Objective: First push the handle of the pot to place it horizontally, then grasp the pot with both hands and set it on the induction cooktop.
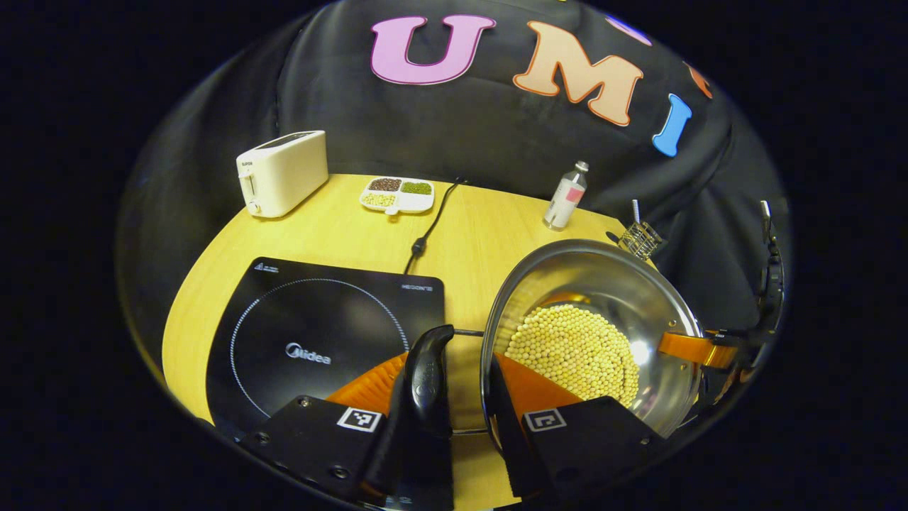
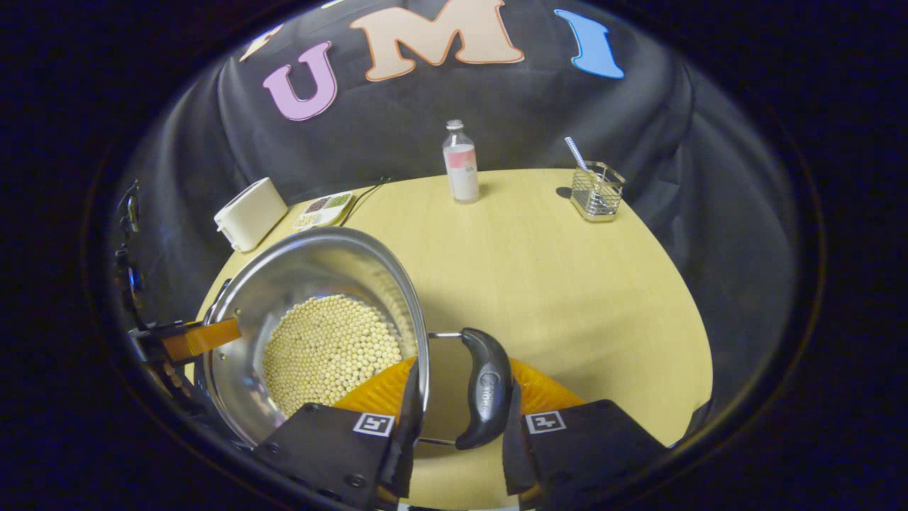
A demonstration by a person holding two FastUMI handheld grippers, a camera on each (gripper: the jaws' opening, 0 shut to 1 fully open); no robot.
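Note:
A steel pot (image 1: 610,277) holding pale beans (image 1: 574,351) sits to the right of the black induction cooktop (image 1: 312,333). My left gripper (image 1: 450,358) is shut across the pot's black left handle (image 1: 429,369). One finger is outside the handle and the other is inside the pot wall. My right gripper (image 2: 462,363) grips the opposite black handle (image 2: 486,390) the same way, beside the pot (image 2: 305,262) and its beans (image 2: 326,348). Each view shows the other gripper's finger (image 1: 699,348) (image 2: 202,338) at the far rim. Whether the pot rests on the table is unclear.
On the round wooden table (image 2: 567,284), a white toaster (image 1: 282,172) and a divided dish of grains (image 1: 397,193) stand at the back. The cooktop's cord (image 1: 429,227) runs backward. A small bottle (image 2: 461,167) and a wire basket (image 2: 597,188) stand at the far edge.

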